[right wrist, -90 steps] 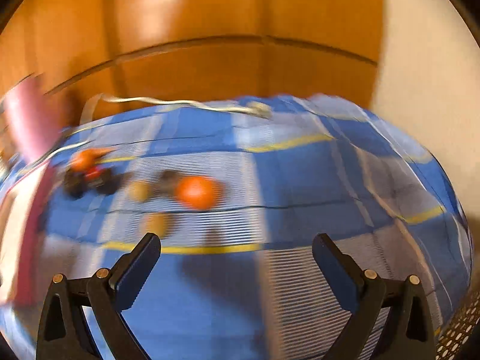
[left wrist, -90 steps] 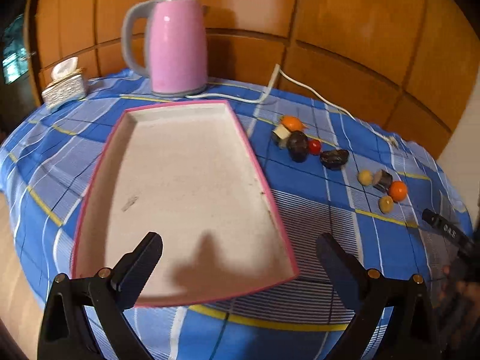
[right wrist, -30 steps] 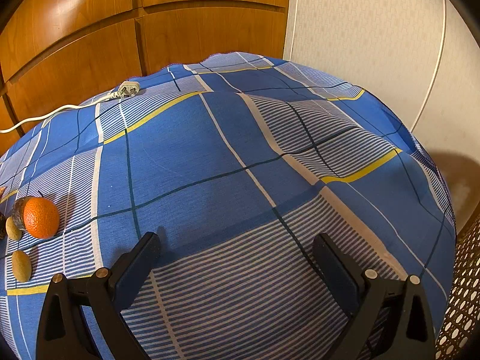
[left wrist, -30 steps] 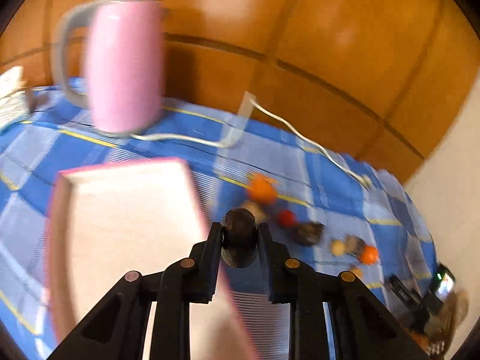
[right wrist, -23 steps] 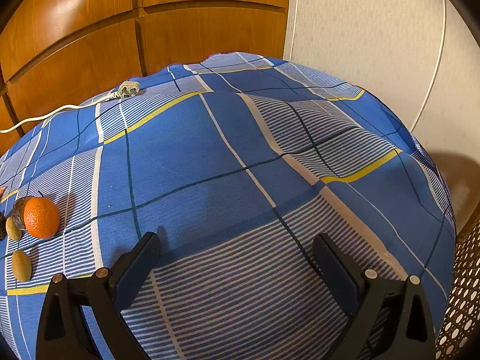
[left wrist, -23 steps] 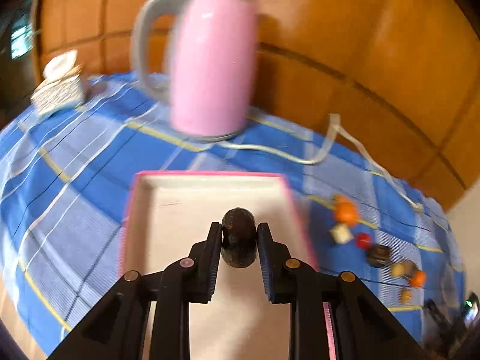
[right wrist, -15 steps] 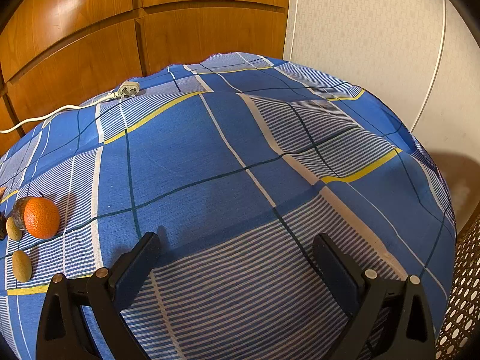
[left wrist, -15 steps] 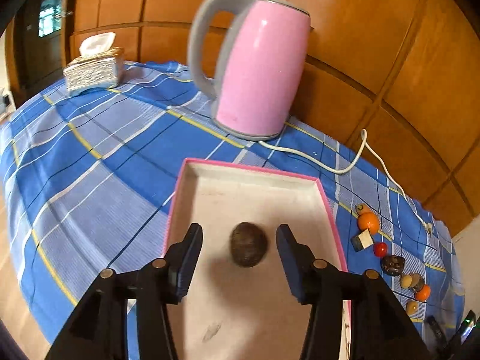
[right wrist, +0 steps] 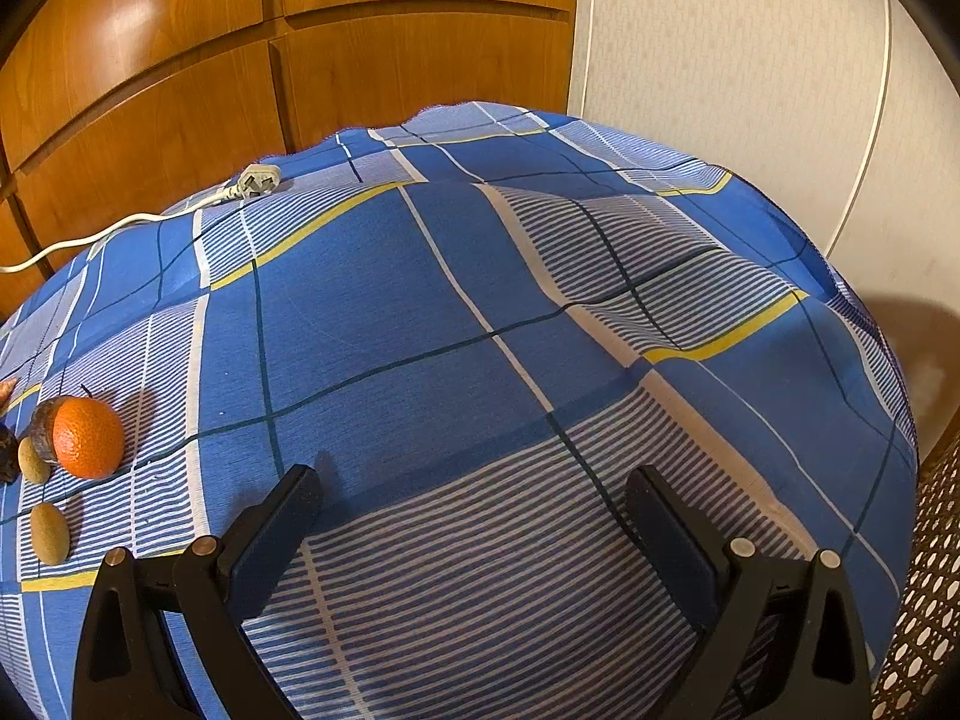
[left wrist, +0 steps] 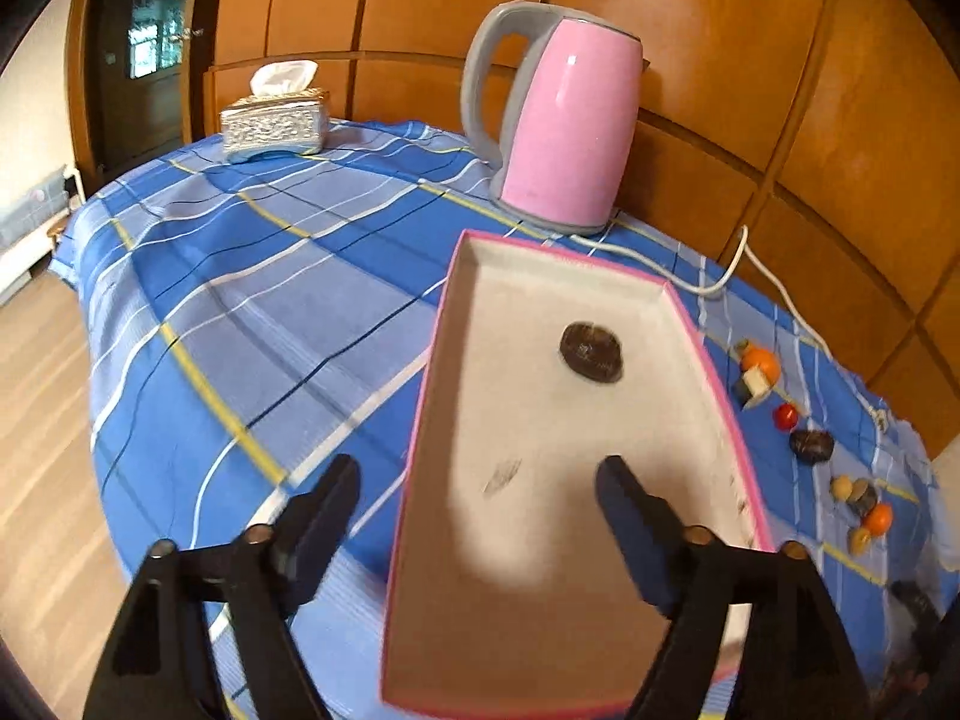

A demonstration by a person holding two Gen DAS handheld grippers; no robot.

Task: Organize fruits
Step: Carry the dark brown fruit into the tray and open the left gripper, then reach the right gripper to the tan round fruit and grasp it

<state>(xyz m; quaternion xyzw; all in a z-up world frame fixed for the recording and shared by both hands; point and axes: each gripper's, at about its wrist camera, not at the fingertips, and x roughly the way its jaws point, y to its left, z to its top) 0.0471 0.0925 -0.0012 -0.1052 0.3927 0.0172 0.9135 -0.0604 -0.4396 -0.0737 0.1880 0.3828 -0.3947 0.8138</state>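
A dark round fruit (left wrist: 591, 351) lies in the far half of the pink-rimmed tray (left wrist: 729, 420). My left gripper (left wrist: 480, 480) is open and empty, held above the tray's near left edge. A row of small fruits lies right of the tray: an orange one (left wrist: 761, 363), a red one (left wrist: 785, 416), a dark one (left wrist: 810, 447) and more beyond. My right gripper (right wrist: 471, 498) is open and empty over bare cloth. An orange (right wrist: 87, 437) and two small tan fruits (right wrist: 49, 533) lie at its far left.
A pink kettle (left wrist: 561, 144) stands behind the tray, its white cord (left wrist: 774, 282) trailing right to a plug (right wrist: 258, 183). A tissue box (left wrist: 276, 120) stands at the far left. The blue checked tablecloth (right wrist: 420, 330) drops off at the table's edges. Wood panels stand behind.
My left gripper opened and let go of the dark fruit in the tray, then drew back and left. The right gripper has not moved.
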